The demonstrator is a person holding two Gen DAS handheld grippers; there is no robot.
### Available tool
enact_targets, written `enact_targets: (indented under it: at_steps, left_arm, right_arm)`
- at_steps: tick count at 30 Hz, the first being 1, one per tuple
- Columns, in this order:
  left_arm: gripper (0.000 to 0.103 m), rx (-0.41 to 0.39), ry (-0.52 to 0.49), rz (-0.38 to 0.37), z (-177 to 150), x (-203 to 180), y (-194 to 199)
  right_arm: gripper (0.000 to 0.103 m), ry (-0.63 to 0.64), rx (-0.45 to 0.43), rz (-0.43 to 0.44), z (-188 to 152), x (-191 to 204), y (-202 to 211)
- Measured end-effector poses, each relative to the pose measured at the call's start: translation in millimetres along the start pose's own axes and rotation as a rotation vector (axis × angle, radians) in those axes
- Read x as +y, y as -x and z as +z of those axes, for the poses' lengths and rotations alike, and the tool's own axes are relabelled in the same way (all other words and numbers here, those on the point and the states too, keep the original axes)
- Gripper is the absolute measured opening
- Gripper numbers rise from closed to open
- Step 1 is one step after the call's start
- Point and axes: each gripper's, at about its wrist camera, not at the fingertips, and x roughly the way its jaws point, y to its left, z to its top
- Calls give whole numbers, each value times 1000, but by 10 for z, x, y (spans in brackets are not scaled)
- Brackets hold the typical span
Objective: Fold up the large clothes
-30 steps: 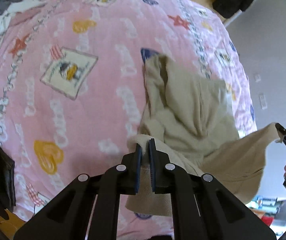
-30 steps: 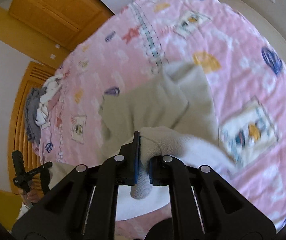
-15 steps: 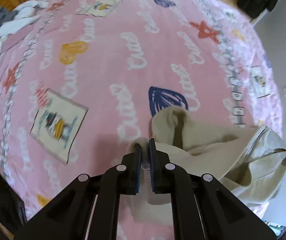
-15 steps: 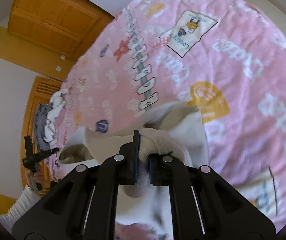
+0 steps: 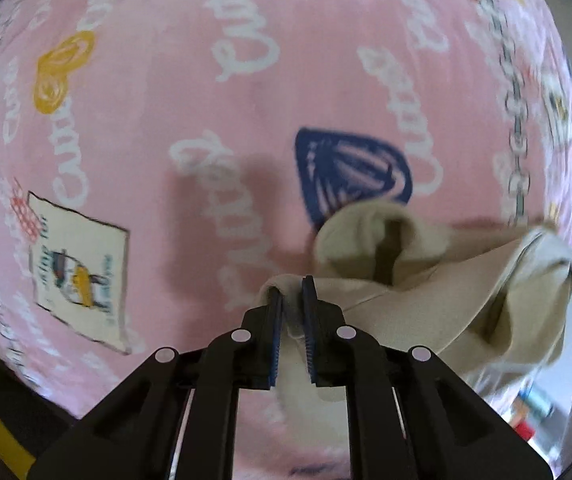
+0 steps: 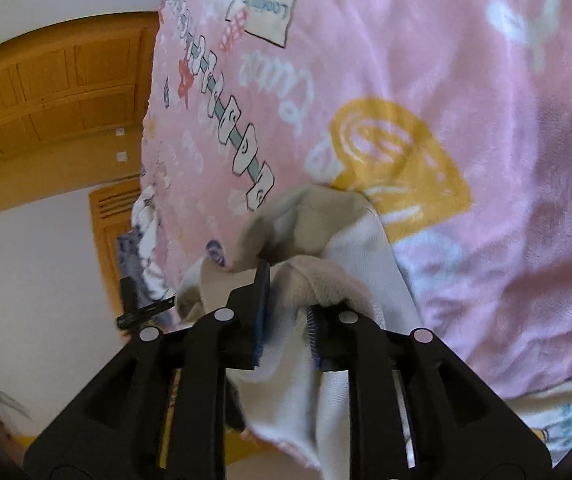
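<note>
The left gripper (image 5: 291, 288) points steeply down at a bed under a pink blanket (image 5: 206, 120), its jaws opening with a bunched edge of the beige garment (image 5: 425, 300) between them. The right gripper (image 6: 286, 296) tilts down more gently, jaws opening, the garment's fleecy fold draped between its fingers.

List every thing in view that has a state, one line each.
beige garment: bunched, stretched between both grippers, partly on the blanket.
left gripper: jaws opening, cloth between them.
right gripper: jaws opening, cloth between them.
pink blanket: spread out.
</note>
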Motion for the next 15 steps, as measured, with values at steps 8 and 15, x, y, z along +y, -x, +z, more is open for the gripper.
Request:
enact_targets:
  at_steps: [8, 15]
  left_arm:
    - [14, 173, -100, -160, -35, -18, 326]
    - [66, 111, -108, -189, -9, 40, 772]
  right_arm:
    - [81, -57, -179, 165, 283, 42, 685]
    - [81, 294, -114, -36, -186, 747, 387]
